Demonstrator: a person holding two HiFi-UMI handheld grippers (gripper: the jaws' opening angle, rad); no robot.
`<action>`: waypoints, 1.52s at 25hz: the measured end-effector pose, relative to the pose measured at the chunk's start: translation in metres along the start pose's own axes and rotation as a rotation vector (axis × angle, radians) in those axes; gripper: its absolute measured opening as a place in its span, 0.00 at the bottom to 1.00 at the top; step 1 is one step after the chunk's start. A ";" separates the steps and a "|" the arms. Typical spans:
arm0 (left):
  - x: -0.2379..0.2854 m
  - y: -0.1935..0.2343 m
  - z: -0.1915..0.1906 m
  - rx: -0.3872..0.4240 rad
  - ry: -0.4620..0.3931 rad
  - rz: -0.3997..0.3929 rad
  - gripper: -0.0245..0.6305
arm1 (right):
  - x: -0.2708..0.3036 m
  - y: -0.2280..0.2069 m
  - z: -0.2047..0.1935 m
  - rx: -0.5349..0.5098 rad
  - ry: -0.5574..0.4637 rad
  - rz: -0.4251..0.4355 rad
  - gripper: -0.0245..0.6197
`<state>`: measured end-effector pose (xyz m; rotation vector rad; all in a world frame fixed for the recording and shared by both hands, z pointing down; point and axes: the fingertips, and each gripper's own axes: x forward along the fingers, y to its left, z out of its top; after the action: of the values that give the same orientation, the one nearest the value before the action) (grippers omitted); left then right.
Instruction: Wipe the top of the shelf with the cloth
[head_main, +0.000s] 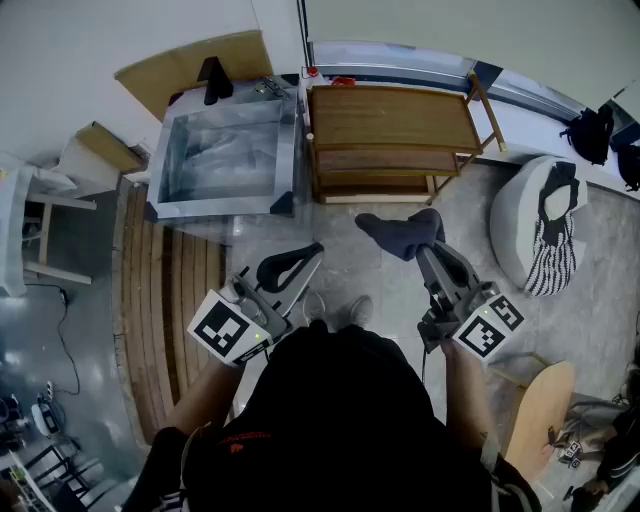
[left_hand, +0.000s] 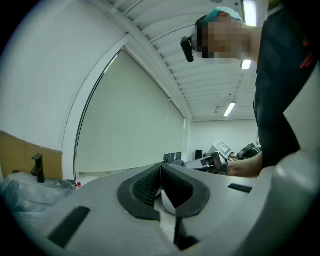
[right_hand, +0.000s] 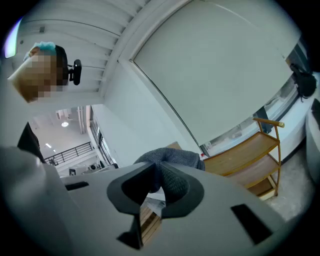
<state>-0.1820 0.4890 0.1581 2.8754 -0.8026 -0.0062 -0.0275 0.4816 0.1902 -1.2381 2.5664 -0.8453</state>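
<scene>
A dark grey cloth (head_main: 400, 235) hangs bunched in my right gripper (head_main: 428, 243), which is shut on it, held in the air short of the shelf. In the right gripper view the cloth (right_hand: 170, 160) bulges out past the closed jaws. The wooden shelf (head_main: 392, 118) stands ahead against the wall, its top bare; it also appears as the shelf (right_hand: 250, 150) to the right in the right gripper view. My left gripper (head_main: 305, 257) is held level to the left, jaws shut with nothing between them, its fingertips (left_hand: 161, 172) meeting.
A clear plastic bin (head_main: 222, 160) sits left of the shelf, with cardboard (head_main: 195, 70) behind it. A white beanbag (head_main: 545, 235) with a striped bag lies to the right. Wooden slats (head_main: 175, 300) lie on the floor at left. A round wooden stool (head_main: 540, 410) stands at lower right.
</scene>
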 end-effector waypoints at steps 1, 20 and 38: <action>0.002 -0.001 -0.001 -0.001 0.003 0.000 0.07 | -0.001 -0.002 0.000 0.002 0.001 0.001 0.10; 0.074 -0.048 -0.011 0.017 0.015 0.025 0.07 | -0.045 -0.063 0.018 0.022 0.033 0.043 0.11; 0.134 -0.038 -0.012 0.011 0.002 -0.003 0.07 | -0.056 -0.113 0.052 0.008 0.014 0.013 0.11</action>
<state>-0.0475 0.4541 0.1688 2.8861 -0.8012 0.0004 0.1029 0.4466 0.2054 -1.2156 2.5761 -0.8640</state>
